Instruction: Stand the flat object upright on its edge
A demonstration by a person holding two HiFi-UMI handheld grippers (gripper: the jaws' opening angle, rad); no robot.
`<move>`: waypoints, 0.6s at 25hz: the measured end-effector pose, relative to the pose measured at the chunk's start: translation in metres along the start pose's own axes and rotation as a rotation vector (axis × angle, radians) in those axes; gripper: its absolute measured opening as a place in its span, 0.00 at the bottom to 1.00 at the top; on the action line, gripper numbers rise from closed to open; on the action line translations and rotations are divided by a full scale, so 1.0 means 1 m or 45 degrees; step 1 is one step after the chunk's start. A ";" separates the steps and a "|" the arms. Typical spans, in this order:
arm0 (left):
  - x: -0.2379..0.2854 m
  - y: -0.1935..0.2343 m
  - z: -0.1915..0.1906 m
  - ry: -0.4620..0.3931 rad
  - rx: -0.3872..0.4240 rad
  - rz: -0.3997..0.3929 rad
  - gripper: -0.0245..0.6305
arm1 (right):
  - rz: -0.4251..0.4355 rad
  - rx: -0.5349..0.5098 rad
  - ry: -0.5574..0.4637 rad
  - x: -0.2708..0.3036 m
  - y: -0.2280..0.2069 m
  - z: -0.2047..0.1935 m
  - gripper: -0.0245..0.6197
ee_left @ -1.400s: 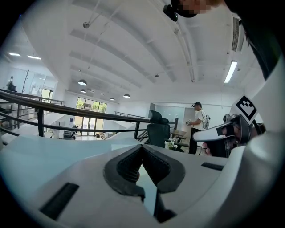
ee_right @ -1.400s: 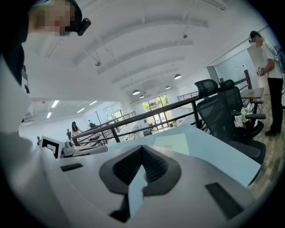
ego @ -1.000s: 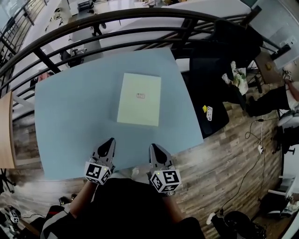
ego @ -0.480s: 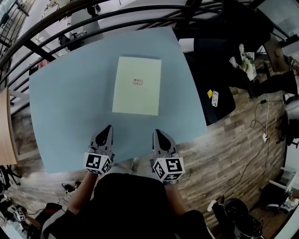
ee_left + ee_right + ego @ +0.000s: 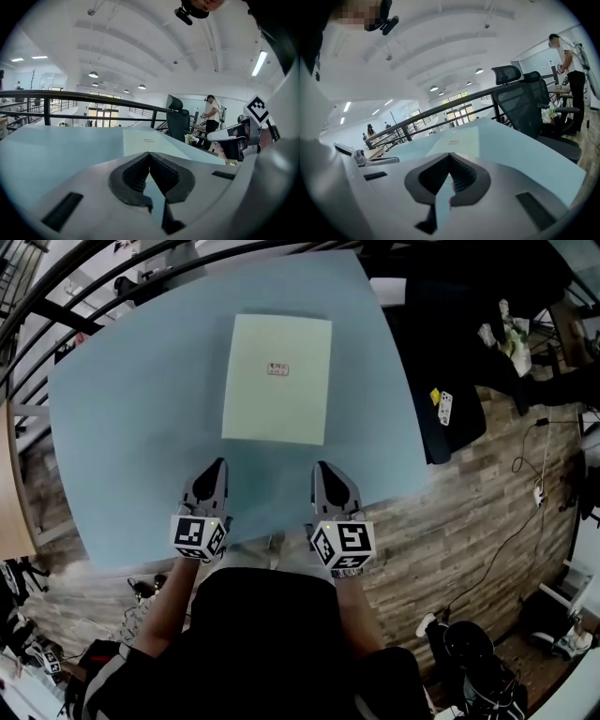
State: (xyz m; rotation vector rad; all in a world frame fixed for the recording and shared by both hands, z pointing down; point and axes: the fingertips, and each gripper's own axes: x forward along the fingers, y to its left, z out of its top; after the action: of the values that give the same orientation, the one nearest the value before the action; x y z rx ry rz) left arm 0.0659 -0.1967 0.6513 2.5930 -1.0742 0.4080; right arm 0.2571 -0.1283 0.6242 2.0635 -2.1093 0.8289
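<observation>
A flat pale green box (image 5: 277,378) with a small label lies flat on the light blue table (image 5: 122,427), past the table's middle. It shows ahead in the left gripper view as the box (image 5: 145,140) and in the right gripper view as the box (image 5: 457,143). My left gripper (image 5: 215,468) hovers over the table's near part, just short of the box's near left corner, jaws shut and empty. A little to its right, my right gripper (image 5: 323,470) is level with it, also shut on nothing, near the box's near right corner.
A black office chair (image 5: 450,352) stands at the table's right side. A dark metal railing (image 5: 56,310) curves behind the table. Wooden floor with cables (image 5: 525,512) lies to the right. A person (image 5: 212,117) stands beyond the chair.
Both grippers have come down and forward toward the near edge of the box. The box has not moved on the table.
</observation>
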 end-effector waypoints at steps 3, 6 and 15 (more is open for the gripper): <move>0.007 0.005 -0.006 0.025 0.013 0.008 0.04 | 0.013 -0.002 0.028 0.007 -0.006 -0.009 0.05; 0.012 0.013 -0.014 0.053 0.013 0.020 0.04 | 0.012 -0.002 0.077 0.015 -0.012 -0.020 0.05; 0.030 0.025 -0.035 0.142 0.002 0.022 0.04 | 0.043 -0.014 0.207 0.037 -0.022 -0.041 0.05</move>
State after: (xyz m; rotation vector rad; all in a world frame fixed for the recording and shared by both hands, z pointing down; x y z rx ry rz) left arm 0.0639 -0.2193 0.6985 2.5307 -1.0597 0.5502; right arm 0.2614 -0.1427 0.6815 1.8890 -2.0630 0.9526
